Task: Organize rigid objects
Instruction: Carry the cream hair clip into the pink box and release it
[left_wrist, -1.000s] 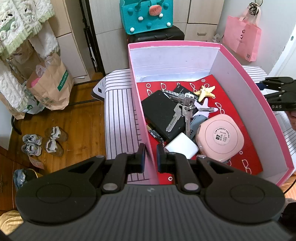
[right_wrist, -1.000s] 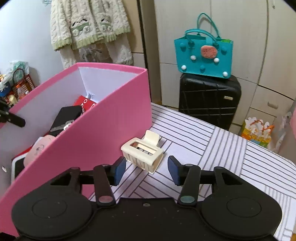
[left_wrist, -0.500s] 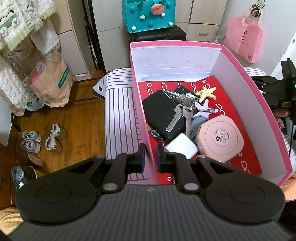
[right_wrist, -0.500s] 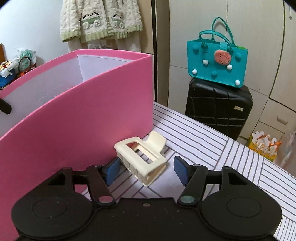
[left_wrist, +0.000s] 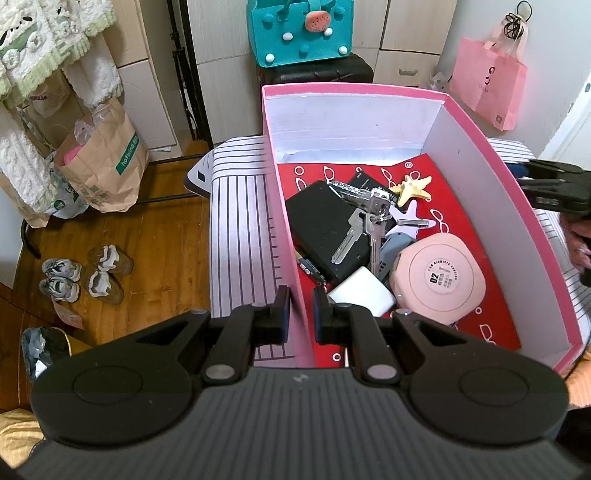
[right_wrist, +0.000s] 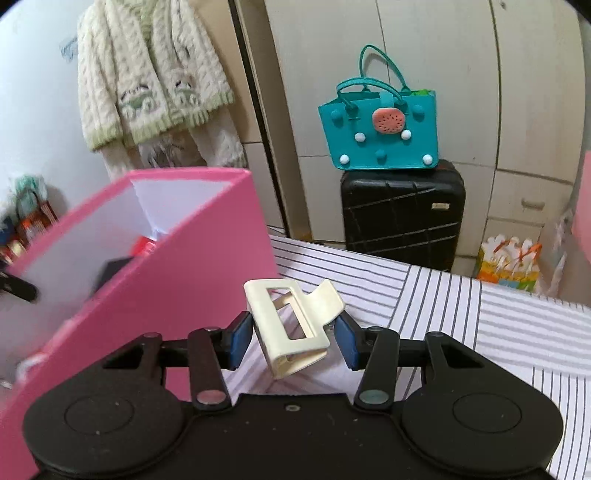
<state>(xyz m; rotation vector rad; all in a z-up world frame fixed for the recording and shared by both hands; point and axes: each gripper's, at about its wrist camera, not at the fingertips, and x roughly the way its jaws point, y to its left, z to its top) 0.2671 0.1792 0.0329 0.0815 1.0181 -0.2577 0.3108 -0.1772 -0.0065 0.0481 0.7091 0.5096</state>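
My left fingers pinch the pink box's side wall. My right fingers are closing on a cream hair clip, touching both pads.

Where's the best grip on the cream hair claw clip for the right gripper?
Across the cream hair claw clip body's two flat outer sides, approached from the near end as the right gripper is now: its jaws are closing with the clip between the blue pads. Avoid the flared lever tab at the top right; squeezing it would likely open the clip.
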